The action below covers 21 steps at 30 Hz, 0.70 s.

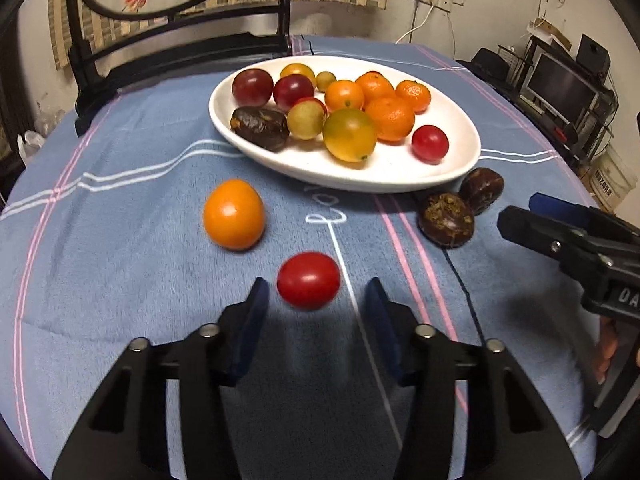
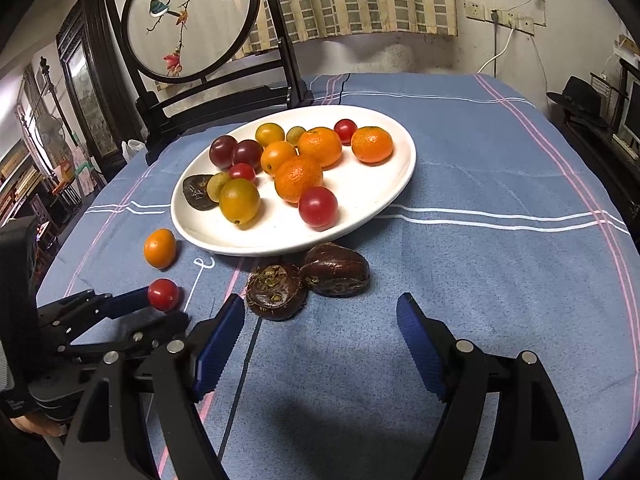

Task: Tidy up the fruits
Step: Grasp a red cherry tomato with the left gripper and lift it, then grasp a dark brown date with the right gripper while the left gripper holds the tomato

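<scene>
Tomato work: the red cherry tomato [image 1: 308, 280] lies on the blue tablecloth [image 1: 120, 280], short of the white plate's [image 1: 248, 148] near rim, between the left gripper's [image 1: 316, 300] narrowed but untouching pads. Smooth, light, thin-skinned; likely rolls, so pinch gently across its middle. Right gripper [image 2: 320, 312] gapes wide, empty, near two dark water chestnuts [image 2: 276, 290].

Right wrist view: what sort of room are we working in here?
Most likely a lived-in home room, not a lab: a table under a blue striped cloth, a round embroidered bird screen in a dark wood stand, a hat and shelves at the right, and wall sockets with a charger cable.
</scene>
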Tool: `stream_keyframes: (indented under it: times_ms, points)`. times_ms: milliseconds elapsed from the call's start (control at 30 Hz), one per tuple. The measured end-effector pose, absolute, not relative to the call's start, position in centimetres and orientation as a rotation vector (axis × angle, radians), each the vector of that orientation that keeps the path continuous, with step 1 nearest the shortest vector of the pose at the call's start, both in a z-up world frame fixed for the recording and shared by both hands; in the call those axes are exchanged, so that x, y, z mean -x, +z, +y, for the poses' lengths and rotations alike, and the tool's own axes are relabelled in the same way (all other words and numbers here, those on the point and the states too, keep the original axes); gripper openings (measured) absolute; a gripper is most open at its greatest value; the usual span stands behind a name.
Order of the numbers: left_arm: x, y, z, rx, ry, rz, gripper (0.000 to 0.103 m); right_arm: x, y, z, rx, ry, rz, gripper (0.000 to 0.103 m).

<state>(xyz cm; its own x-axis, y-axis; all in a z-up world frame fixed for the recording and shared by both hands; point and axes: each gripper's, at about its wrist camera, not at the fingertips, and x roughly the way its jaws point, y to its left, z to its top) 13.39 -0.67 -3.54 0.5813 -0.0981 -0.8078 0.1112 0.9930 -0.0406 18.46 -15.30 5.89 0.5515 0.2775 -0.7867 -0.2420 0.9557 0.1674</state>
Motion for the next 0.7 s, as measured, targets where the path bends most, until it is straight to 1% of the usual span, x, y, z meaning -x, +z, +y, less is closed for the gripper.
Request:
stream_keyframes:
  times_ms: [133, 167, 200, 233, 267, 400, 700]
  points:
    - [-13.7, -3.7, -1.0, -0.038, -0.116, 0.926, 0.049, -18.4, 5.7, -15.0, -0.033, 0.312, 0.943, 0.079]
    - [-13.7, -3.6, -1.0, -0.039, -0.117, 0.925, 0.045, -18.5, 5.7, -15.0, -0.032, 0.311, 0.945, 0.079]
    - [-13.7, -3.6, -0.9, -0.033, -0.123, 0.923, 0.035, -18.5, 5.6, -15.0, -0.031, 0.311, 0.947, 0.079]
    - [-13.7, -3.5, -0.8, -0.025, -0.127, 0.920, 0.031, -18.5, 5.6, -15.0, -0.031, 0.311, 0.949, 0.079]
    - [-13.7, -3.3, -0.6, -0.004, -0.136, 0.920, 0.030, -18.5, 5.6, -15.0, -0.031, 0.310, 0.950, 0.079]
    - [-13.9, -3.2, 0.5, 0.095, -0.159, 0.949, 0.030, -18.6, 5.5, -15.1, -0.029, 0.304, 0.949, 0.079]
    - [-13.7, -3.1, -0.1, 0.077, -0.161, 0.940, 0.030, -19.2, 5.2, -16.5, -0.094, 0.250, 0.941, 0.079]
